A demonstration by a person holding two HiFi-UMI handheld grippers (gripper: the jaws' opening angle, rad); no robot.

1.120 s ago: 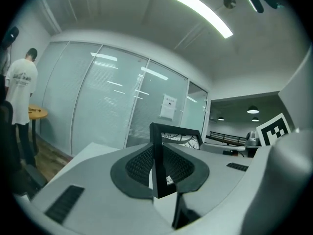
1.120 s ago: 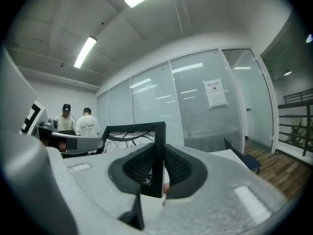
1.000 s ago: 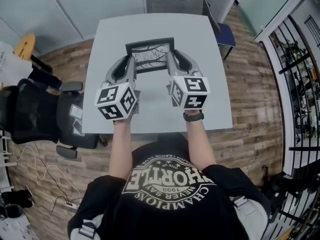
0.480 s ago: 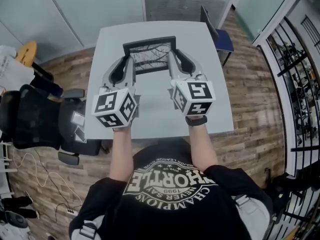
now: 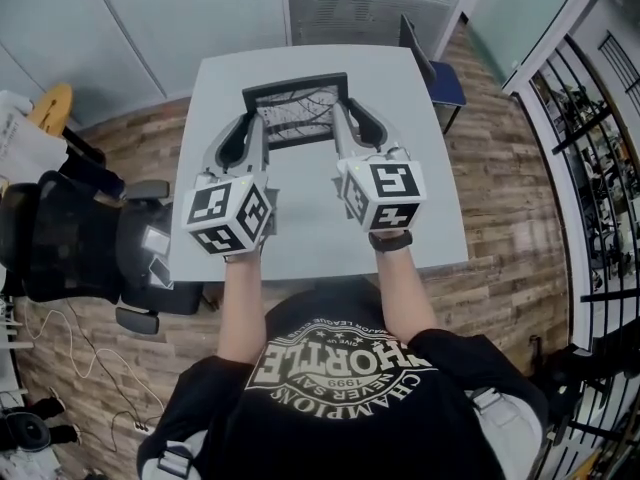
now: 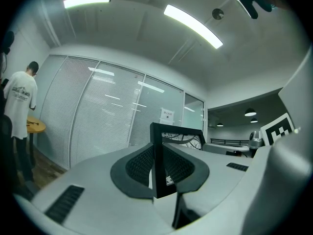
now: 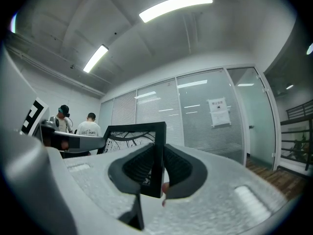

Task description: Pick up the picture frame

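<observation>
Picture frame over table — chair behind

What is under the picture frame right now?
Only the grey table shows beneath the picture frame, clamped by the left tool and right tool. The tabletop directly below it is covered.

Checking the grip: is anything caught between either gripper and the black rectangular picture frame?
Nothing visible. The left gripper and right gripper each clamp a side edge of the black rectangular picture frame directly.
</observation>
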